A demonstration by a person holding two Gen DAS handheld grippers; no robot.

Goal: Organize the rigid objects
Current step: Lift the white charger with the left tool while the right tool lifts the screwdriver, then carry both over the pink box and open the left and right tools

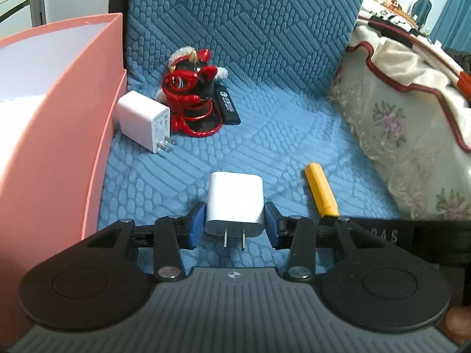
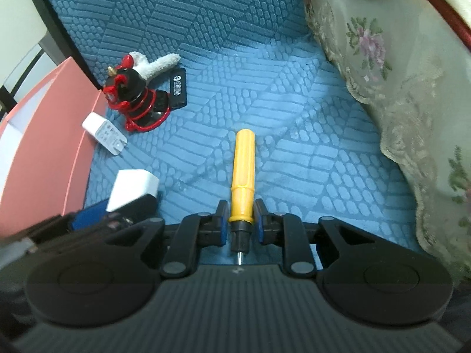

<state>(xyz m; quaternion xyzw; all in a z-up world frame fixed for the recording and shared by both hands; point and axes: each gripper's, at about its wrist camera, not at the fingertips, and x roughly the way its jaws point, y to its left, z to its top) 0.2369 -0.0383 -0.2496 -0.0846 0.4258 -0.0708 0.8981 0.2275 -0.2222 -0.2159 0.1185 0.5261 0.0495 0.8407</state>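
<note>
My left gripper is closed on a white charger plug whose prongs point toward the camera; the blue pads touch its two sides. My right gripper straddles a yellow-handled screwdriver lying on the blue cushion; narrow gaps show between the pads and the handle. The screwdriver also shows in the left wrist view. A second white charger lies by the pink box. A red and black figurine and a black USB stick lie further back.
The pink box with a white inside stands along the left edge of the blue quilted cushion. A floral cloth with lace trim hangs along the right side. The cushion's backrest rises behind the objects.
</note>
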